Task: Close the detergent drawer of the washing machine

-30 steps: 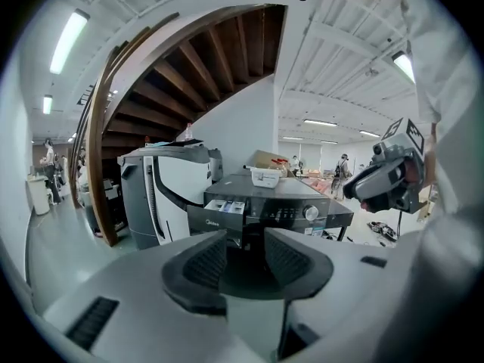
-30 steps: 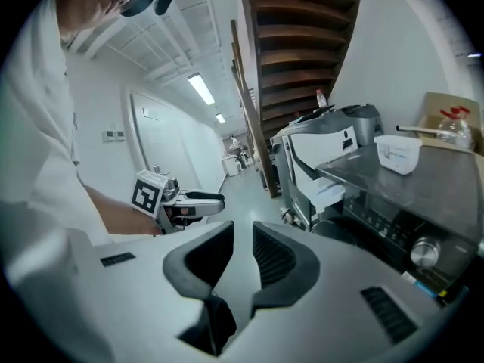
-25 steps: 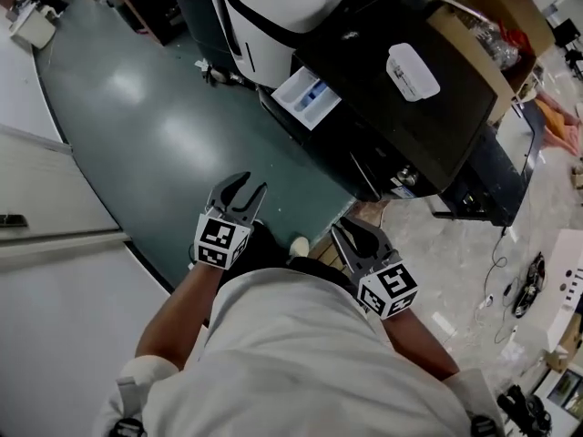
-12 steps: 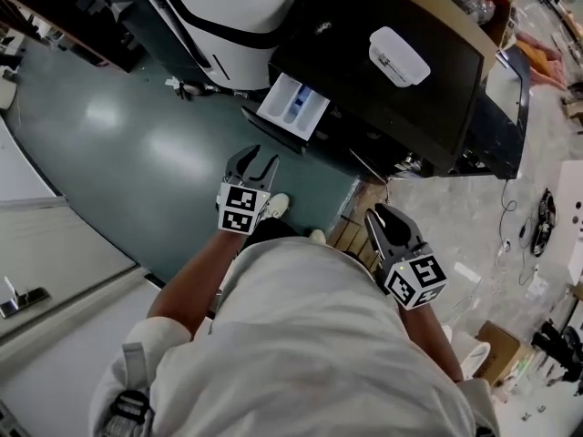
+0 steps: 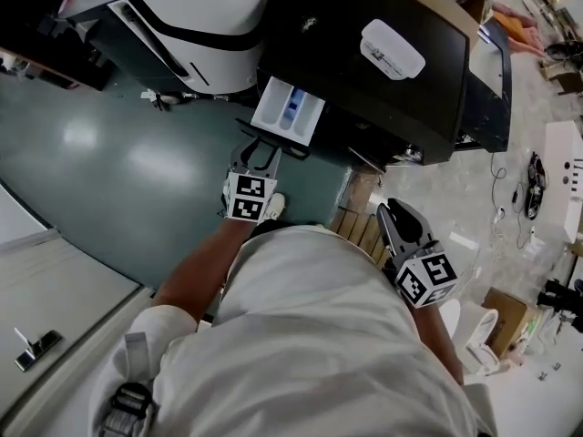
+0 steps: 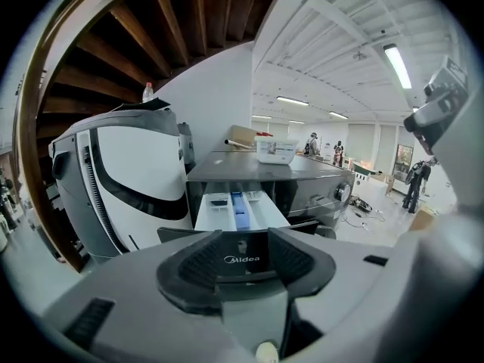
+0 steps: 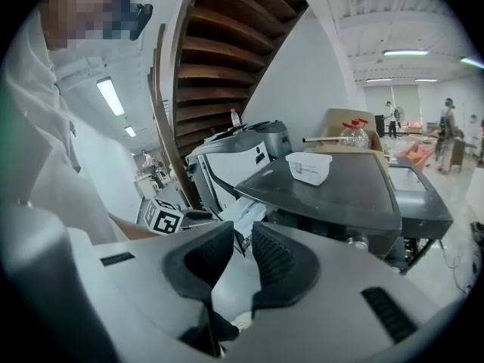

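Note:
The black washing machine (image 5: pixel 401 89) stands ahead with its white detergent drawer (image 5: pixel 287 110) pulled out, a blue compartment in its middle. My left gripper (image 5: pixel 259 150) is right at the drawer's dark front panel. In the left gripper view that panel (image 6: pixel 242 259), marked Midea, shows between the pads, and the drawer tray (image 6: pixel 240 210) lies just beyond. The jaws are opening and stand wide, not pressing on the panel. My right gripper (image 5: pixel 393 209) hangs back at the right, apart from the machine, shut (image 7: pixel 234 237) with nothing in it.
A white tub (image 5: pixel 393 48) sits on the washer's top. A large white and black machine (image 5: pixel 196 16) stands to the washer's left on the green floor (image 5: pixel 118 162). A wooden pallet (image 5: pixel 357 228) lies by my feet. Cables and boxes litter the right side.
My left gripper has travelled forward from beside my body up to the drawer front, and its jaws have widened. The right gripper shifted slightly to the right and stayed shut.

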Demonstrator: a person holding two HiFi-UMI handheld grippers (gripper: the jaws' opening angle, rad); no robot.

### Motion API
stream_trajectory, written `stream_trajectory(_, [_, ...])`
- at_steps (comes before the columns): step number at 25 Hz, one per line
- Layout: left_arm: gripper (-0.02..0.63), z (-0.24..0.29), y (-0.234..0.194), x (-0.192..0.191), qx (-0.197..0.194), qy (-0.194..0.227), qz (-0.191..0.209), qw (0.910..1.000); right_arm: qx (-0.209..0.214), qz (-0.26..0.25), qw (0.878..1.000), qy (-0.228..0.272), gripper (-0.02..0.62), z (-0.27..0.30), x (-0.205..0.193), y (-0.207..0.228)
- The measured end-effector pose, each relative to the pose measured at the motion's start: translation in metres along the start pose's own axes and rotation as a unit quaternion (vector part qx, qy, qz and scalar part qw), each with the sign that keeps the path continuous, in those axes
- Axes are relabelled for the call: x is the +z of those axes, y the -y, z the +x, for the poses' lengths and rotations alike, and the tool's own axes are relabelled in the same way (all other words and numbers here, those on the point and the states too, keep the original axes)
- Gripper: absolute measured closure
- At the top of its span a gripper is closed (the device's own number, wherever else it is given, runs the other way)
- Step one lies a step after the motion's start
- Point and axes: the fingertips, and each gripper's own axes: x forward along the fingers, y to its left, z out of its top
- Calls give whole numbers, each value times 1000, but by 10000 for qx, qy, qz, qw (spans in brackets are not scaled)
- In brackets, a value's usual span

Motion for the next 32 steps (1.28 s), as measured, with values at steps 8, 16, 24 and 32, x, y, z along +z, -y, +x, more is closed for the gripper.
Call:
stream_trajectory(8, [425,13,-9,-5,-76,-97,161,9998,-360,141,9992,-45,535,4,-2,-4])
stream_trajectory(16, [439,15,-11,-6,-191,-113,132,9997,-592,250,9979,-64,535,7,-3,-7])
stream_trajectory(24, [439,20,-14,-2,-251,-85,163,9995,-744,329,9967,-45,535,8,-1,-10])
stream_trajectory(32, [445,23,-16,0,-320,-61,203,9993,-914,363,9951,-31,535,3,-3,-8])
